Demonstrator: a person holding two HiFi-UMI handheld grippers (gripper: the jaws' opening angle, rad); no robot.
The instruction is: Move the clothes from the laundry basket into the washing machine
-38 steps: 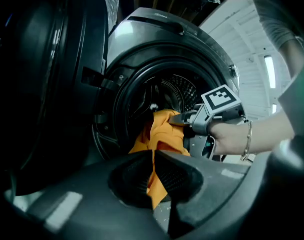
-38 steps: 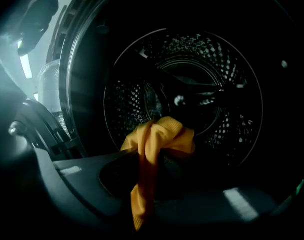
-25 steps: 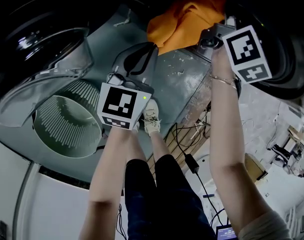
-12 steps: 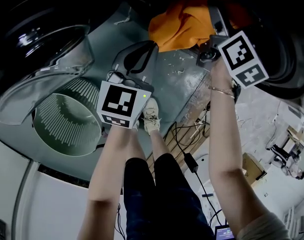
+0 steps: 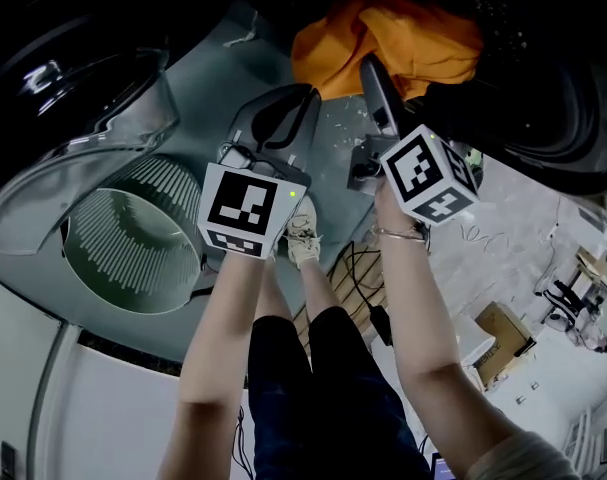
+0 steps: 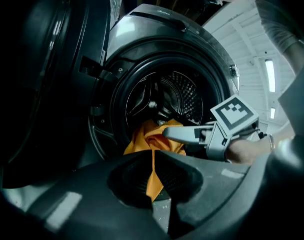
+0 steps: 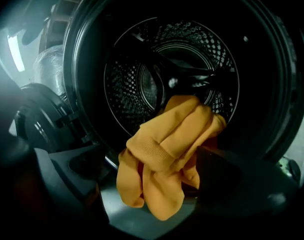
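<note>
**A:** Since one second ago the right gripper point(image 5: 375, 80) has come back out of the drum mouth, leftward and nearer to the body. The left gripper point(image 5: 305, 93) has kept its place.

**B:** And the orange garment point(image 7: 167, 149)?

**A:** It lies over the lip of the washing machine drum point(image 7: 141, 74), partly inside and partly hanging out.

**B:** How do the jaws stand?

**A:** The right jaws are wide apart and hold nothing, with one finger pointing up at the garment's lower edge. The left jaws are almost together, with only a thin slit, and grip nothing.

**B:** The arms?

**A:** Both forearms are stretched forward, side by side. The laundry basket point(image 5: 133, 238) stands to the left of the left forearm.
</note>
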